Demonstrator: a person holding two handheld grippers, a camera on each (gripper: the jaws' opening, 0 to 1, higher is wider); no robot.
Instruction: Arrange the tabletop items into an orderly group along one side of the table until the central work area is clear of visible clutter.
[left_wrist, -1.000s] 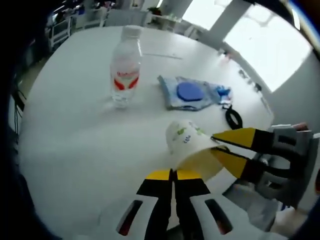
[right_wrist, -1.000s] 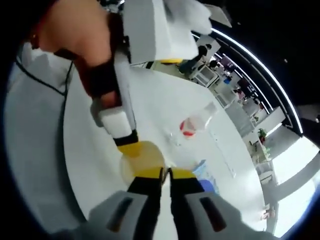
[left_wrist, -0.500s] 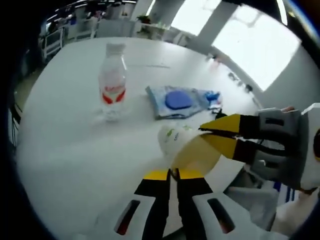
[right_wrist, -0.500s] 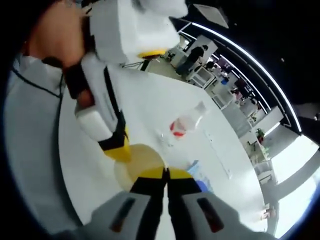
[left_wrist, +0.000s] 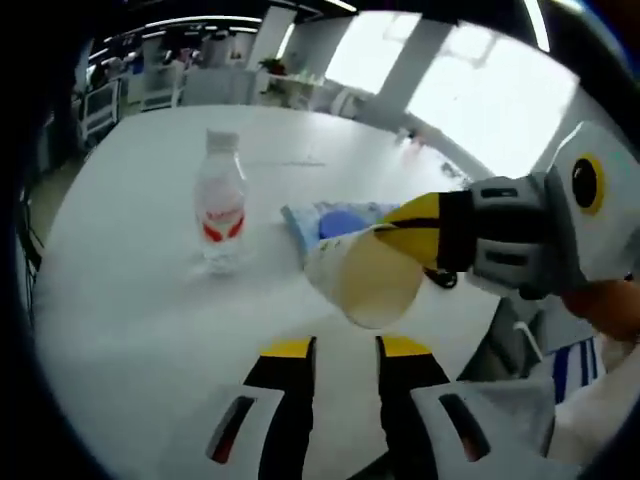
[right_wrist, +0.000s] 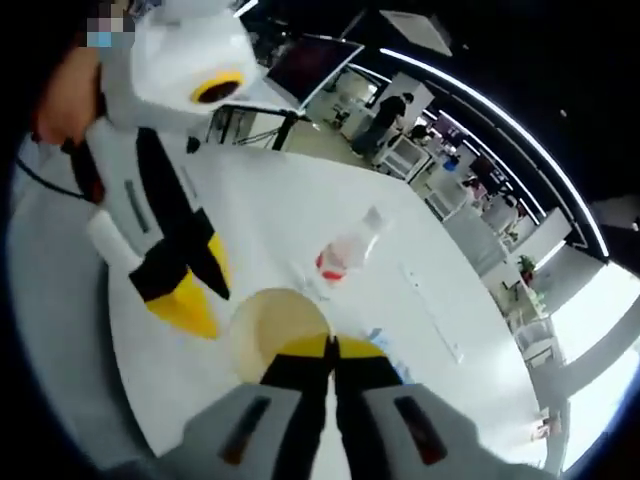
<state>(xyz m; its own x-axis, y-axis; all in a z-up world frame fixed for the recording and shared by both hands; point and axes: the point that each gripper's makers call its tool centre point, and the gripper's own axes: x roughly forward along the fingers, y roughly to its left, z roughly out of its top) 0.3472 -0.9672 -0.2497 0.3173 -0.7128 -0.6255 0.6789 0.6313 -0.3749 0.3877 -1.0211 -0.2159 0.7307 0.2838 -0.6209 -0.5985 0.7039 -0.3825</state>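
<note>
Above the table (left_wrist: 140, 290), my right tongs (left_wrist: 405, 228) pinch the rim of a paper cup (left_wrist: 360, 280), held tilted in the air and looking empty; my left tongs (left_wrist: 345, 348) stand apart below it. It should be light and crushable, so the rim suits. The bottle (left_wrist: 221, 212) stands beyond, beside a blue pouch (left_wrist: 345, 218).

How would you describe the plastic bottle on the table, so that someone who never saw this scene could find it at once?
On the large white round table, look left of the flat blue packet and of the pale paper cup held in the right gripper. There the clear plastic water bottle stands upright, alone. Its red label and white cap set it apart; nothing else on the table is tall.
</note>
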